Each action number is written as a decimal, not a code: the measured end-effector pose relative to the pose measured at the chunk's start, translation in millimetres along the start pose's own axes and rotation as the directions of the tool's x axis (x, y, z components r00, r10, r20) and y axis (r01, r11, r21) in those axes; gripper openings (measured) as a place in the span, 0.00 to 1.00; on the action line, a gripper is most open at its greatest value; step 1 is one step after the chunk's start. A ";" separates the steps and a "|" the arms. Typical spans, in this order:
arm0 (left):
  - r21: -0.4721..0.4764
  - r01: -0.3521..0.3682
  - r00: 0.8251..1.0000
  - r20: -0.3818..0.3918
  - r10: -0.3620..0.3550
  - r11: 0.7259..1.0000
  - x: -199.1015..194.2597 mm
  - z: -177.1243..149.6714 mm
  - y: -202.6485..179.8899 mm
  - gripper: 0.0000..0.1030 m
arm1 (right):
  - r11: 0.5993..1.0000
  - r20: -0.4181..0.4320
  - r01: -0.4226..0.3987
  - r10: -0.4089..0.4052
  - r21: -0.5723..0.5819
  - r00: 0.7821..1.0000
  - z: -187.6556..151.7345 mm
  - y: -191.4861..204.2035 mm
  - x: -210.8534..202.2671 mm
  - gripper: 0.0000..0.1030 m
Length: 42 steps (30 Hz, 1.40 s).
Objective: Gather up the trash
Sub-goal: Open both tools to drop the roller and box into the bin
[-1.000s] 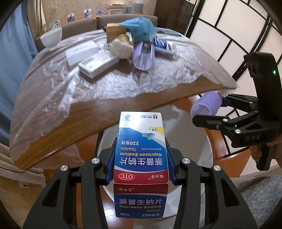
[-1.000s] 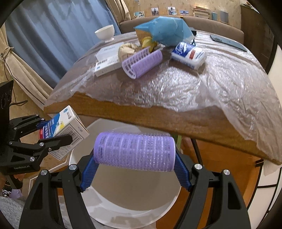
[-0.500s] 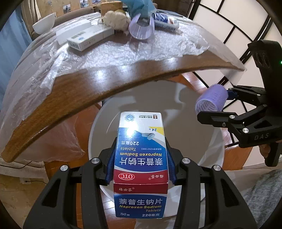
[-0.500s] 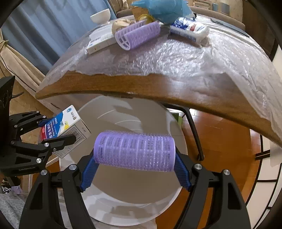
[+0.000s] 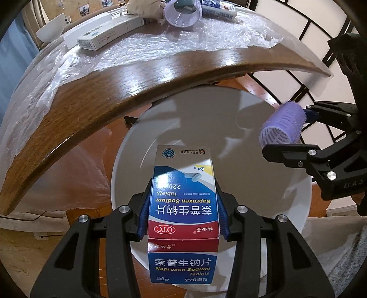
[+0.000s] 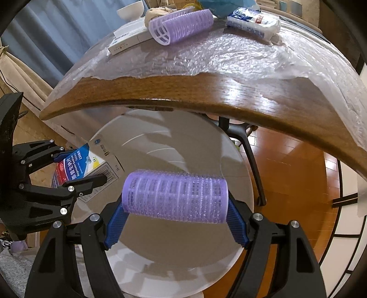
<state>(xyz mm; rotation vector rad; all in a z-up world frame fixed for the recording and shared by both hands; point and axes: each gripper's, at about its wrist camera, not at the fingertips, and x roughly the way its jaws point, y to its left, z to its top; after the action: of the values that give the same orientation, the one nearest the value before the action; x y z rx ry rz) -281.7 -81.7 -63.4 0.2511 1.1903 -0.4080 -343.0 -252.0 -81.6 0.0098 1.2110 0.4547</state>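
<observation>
My left gripper point(image 5: 183, 206) is shut on a blue, white and red medicine box point(image 5: 183, 201) and holds it over the white round bin point(image 5: 252, 165) below the table edge. My right gripper point(image 6: 175, 220) is shut on a purple hair roller point(image 6: 175, 197), held crosswise over the same bin point(image 6: 174, 259). Each gripper shows in the other's view: the right gripper point(image 5: 298, 139) with its roller point(image 5: 283, 125) at the right, the left gripper point(image 6: 75, 169) with its box point(image 6: 84, 166) at the left.
The wooden table point(image 5: 91, 91), covered with clear plastic film, carries a second purple roller point(image 6: 181, 25), a white carton point(image 5: 107, 36), a tissue packet point(image 6: 252, 20), a white bowl point(image 5: 50, 31) and crumpled paper. Table legs stand behind the bin on the wood floor point(image 6: 293, 174).
Both grippers have lowered and tilted down toward the bin, so the table edge has risen in both views. Box and roller stay gripped.
</observation>
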 end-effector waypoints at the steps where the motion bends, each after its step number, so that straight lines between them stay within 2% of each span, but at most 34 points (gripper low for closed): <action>1: 0.002 -0.003 1.000 -0.002 0.003 1.000 1.7 -0.8 0.4 0.46 | 1.000 -0.001 0.000 0.000 0.000 1.000 0.2 -0.7 0.5 0.72; 17: 0.028 -0.023 0.999 -0.038 0.024 0.999 13.4 1.4 -9.9 0.46 | 1.000 -0.034 0.010 -0.009 0.011 0.999 0.9 -13.1 8.6 0.72; 28: 0.036 0.003 0.998 -0.065 -0.001 0.999 22.2 5.2 -10.5 0.47 | 1.000 -0.057 0.029 -0.029 -0.001 0.998 2.2 -14.0 10.1 0.72; 30: 0.037 0.007 0.998 -0.067 -0.004 0.999 22.7 5.8 -7.8 0.53 | 1.000 -0.053 0.031 -0.031 -0.002 0.998 2.7 -13.2 8.0 0.75; 31: 0.033 -0.008 0.998 -0.065 0.010 0.999 22.3 6.1 -6.6 0.65 | 0.999 -0.049 0.038 -0.038 0.000 0.998 2.8 -13.0 6.6 0.78; 32: 0.027 -0.013 0.998 -0.055 0.015 1.000 20.0 6.2 -5.2 0.68 | 0.999 -0.039 0.043 -0.043 0.003 0.998 3.5 -12.8 4.7 0.83; 38: 0.015 0.002 1.000 -0.010 -0.002 1.000 -4.1 8.7 1.1 0.68 | 0.998 0.063 0.058 -0.058 -0.004 0.996 11.6 -11.9 -29.9 0.84; 41: 0.021 0.021 0.998 0.060 -0.022 1.000 -34.3 14.1 3.9 0.69 | 0.995 0.150 0.093 -0.089 -0.021 0.985 22.2 -11.9 -59.1 0.87; 42: 0.021 0.030 0.995 0.092 -0.032 0.999 -46.1 17.3 5.7 0.72 | 0.994 0.184 0.105 -0.099 -0.024 0.978 26.7 -12.9 -70.0 0.90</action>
<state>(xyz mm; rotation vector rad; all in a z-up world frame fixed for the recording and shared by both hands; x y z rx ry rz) -279.0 -75.4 -14.3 0.2289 1.1012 -0.4544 -333.8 -281.6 -12.2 -0.0385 1.0188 0.3753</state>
